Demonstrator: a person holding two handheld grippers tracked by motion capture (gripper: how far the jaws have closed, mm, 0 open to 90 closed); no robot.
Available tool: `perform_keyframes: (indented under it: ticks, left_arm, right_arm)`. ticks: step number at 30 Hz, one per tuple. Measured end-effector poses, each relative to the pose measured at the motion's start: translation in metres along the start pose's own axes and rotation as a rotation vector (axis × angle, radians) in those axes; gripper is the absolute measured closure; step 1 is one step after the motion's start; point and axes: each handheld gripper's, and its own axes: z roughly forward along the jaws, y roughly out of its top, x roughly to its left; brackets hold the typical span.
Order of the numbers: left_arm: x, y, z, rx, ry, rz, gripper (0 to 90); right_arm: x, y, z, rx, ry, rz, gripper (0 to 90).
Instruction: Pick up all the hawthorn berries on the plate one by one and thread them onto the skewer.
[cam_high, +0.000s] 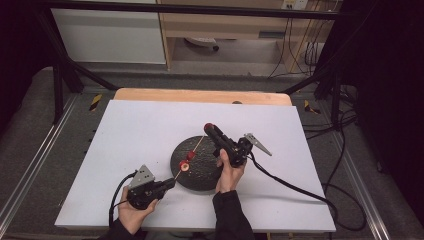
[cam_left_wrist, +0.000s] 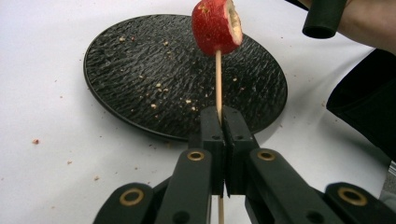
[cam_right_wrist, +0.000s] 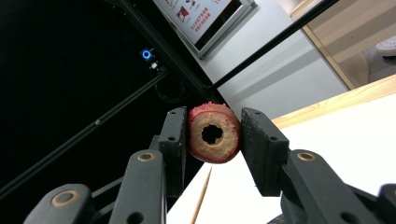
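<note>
The left tongs are pressed tight on the butt of a thin wooden skewer, which slants up over the round black textured plate on the white desk. Red cored fruit pieces already sit on the stick. The right tongs pinch one more red-skinned fruit ring with a hollow centre, raised just past the skewer's tip. To thread it well, I'd line that hole up square with the point, keep the stick steady, then slide the ring down gently without crushing it. A red-printed poster hangs behind; its writing is too small to read.
</note>
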Motion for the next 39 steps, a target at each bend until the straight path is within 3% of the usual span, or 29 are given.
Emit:
perform_keyframes:
  ticks: [5, 22, 39]
  left_arm:
    - [-0.0007, 0.0007, 0.0008, -0.003, -0.001, -0.001, 88.3]
    - [-0.0015, 0.0003, 0.0027, -0.005, 0.002, 0.001, 88.3]
    - [-0.0069, 0.0074, 0.0080, -0.039, 0.012, -0.017, 88.5]
  right_arm:
    - [0.0002, -0.0008, 0.0002, -0.015, 0.009, 0.020, 62.6]
    - [-0.0027, -0.0028, 0.0019, -0.012, 0.007, 0.022, 62.6]
    - [-0.0010, -0.0058, 0.0005, -0.014, 0.029, 0.056, 62.7]
